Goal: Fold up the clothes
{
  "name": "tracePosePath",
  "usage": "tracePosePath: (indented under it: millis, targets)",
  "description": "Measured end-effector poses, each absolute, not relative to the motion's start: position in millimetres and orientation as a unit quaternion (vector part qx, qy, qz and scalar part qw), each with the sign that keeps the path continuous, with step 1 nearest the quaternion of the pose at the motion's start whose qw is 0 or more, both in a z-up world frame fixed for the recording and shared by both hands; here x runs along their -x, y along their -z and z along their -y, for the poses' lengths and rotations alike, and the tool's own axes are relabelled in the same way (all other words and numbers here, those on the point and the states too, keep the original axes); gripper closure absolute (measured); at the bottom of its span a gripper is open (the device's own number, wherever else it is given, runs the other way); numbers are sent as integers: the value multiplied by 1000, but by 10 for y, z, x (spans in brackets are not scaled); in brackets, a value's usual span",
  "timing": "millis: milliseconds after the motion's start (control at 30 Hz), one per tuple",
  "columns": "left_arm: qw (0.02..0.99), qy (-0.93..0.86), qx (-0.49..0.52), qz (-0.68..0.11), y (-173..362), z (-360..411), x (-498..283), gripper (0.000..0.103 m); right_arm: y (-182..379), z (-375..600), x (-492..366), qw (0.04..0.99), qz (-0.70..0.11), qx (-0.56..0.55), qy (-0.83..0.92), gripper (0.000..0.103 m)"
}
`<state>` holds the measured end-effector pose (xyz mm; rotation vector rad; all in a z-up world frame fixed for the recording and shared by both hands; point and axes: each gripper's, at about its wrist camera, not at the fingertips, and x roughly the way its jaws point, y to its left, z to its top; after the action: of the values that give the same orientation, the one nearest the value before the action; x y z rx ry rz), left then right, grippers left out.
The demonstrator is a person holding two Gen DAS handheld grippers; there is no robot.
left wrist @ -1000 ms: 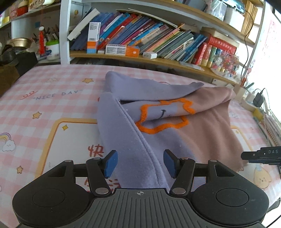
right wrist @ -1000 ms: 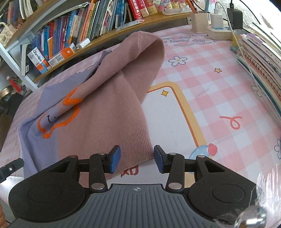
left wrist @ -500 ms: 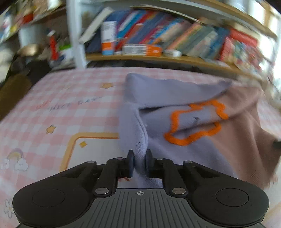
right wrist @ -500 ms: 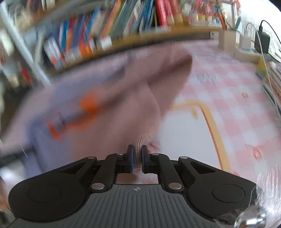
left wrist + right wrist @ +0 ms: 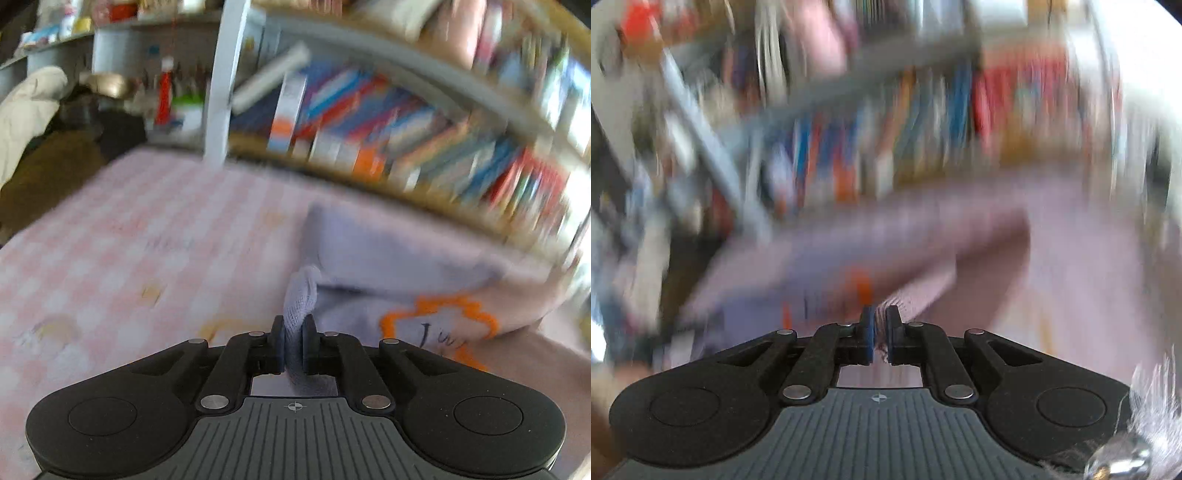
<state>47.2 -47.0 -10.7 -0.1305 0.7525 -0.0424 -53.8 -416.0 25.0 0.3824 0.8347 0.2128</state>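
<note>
A knit sweater (image 5: 391, 258), lilac on one side and dusty pink on the other with an orange outlined patch (image 5: 439, 325), lies on the pink checked cover. My left gripper (image 5: 293, 332) is shut on a bunched lilac edge of it, at the sweater's left side. In the right wrist view, which is heavily blurred, the sweater (image 5: 886, 240) stretches ahead and my right gripper (image 5: 881, 325) is shut on its pink ribbed hem. The cloth rises from both pairs of pads.
The pink checked cover (image 5: 129, 240) spreads to the left of the sweater. A long shelf of books (image 5: 388, 140) runs along the far side, with a white post (image 5: 221, 85). Dark clutter and a pale bundle (image 5: 26, 107) sit at far left.
Both grippers went from open around the sweater's near edge to shut on it. Both have since moved with the cloth; the right one has risen, and the views blur.
</note>
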Motion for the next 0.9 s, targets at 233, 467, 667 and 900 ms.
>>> tracePosePath:
  millis: [233, 467, 667, 900]
  targets:
    - [921, 1, 13, -390, 310, 529, -408, 88, 364, 4086, 634, 835, -509, -186, -101, 99]
    - [933, -15, -31, -358, 15, 533, -298, 71, 296, 4238, 547, 860, -474, -177, -59, 92]
    - [949, 49, -64, -306, -280, 837, -322, 62, 372, 4258, 302, 869, -456, -187, -32, 88]
    - [929, 200, -105, -292, -88, 1797, -840, 61, 502, 4055, 160, 870, -455, -192, -7, 82]
